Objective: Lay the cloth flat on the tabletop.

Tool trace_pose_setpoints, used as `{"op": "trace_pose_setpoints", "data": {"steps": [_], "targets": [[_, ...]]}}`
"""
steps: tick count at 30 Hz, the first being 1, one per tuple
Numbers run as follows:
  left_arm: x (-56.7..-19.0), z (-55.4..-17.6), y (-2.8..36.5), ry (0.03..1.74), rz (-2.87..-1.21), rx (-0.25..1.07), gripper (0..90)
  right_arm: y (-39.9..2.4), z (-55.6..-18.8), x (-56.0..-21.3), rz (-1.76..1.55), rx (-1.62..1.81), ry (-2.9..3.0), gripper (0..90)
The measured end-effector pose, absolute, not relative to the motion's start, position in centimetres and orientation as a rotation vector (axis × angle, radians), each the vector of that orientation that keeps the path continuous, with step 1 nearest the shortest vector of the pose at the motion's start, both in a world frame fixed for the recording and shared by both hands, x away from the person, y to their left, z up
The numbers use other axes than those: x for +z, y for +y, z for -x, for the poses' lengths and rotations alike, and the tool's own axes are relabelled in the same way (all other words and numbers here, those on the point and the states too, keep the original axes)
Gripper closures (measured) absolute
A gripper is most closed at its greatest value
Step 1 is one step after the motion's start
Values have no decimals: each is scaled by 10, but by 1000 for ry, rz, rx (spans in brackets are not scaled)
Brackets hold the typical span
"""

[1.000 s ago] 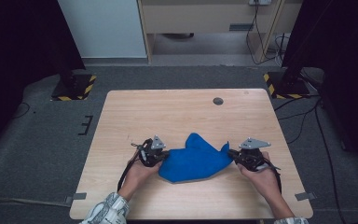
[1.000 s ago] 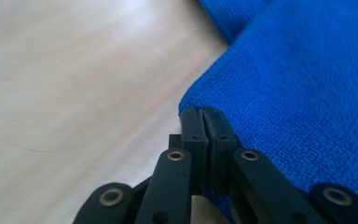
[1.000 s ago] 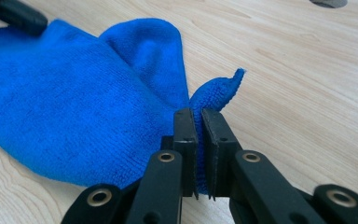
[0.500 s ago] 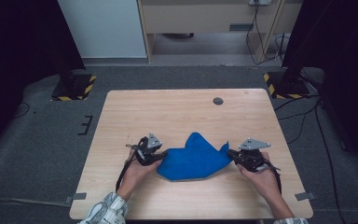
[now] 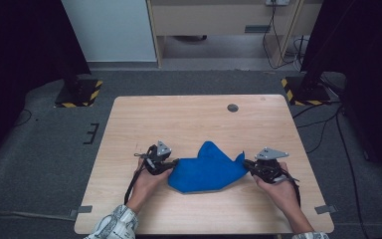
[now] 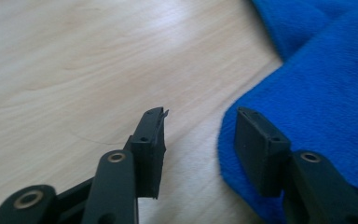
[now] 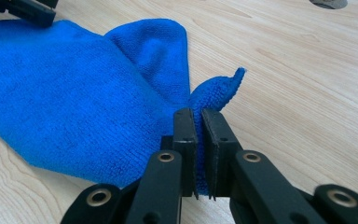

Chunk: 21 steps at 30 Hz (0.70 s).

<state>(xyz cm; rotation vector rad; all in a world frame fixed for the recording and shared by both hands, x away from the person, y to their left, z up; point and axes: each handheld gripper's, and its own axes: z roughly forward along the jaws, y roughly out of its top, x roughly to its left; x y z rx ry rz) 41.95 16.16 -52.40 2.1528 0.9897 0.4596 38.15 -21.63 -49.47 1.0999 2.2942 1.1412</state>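
Observation:
A crumpled blue cloth (image 5: 206, 172) lies on the near half of the wooden table (image 5: 189, 119). My left gripper (image 5: 169, 163) sits at the cloth's left edge. In the left gripper view its jaws have just been opening; my left gripper (image 6: 200, 135) stands open, bare wood shows in the gap, and one pad rests over the blue cloth (image 6: 326, 107) without pinching it. At the cloth's right corner my right gripper (image 5: 246, 164) holds on. The right gripper view shows my right gripper (image 7: 198, 119) shut on a fold of the blue cloth (image 7: 74, 98), whose tip sticks up beyond the pads.
A small dark round grommet (image 5: 233, 107) is set in the table near the far edge. Two stands with yellow-black striped bases (image 5: 77, 92) flank the table on the grey floor. Cables trail at the right.
My left gripper has let go of the cloth's left edge, opened, and slid slightly left. The cloth's left side has settled on the table. My right gripper holds its place.

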Motion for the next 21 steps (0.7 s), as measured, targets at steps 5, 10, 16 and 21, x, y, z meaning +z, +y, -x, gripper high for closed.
{"op": "trace_pose_setpoints", "data": {"steps": [5, 10, 16, 21], "targets": [[-529, -418, 156, 964, -2182, 458, 489, -216, -381, -494, -1092, 1140, 2301, 845], [-533, -413, 155, 941, -2148, 411, 471, -217, -381, -494, -1096, 1147, 2295, 843], [-528, -407, 147, 867, -2208, 349, 683, -217, -380, -492, -1096, 1161, 2285, 843], [-525, -406, 143, 862, -2231, 333, 847, -216, -380, -491, -1101, 1171, 2278, 845]]}}
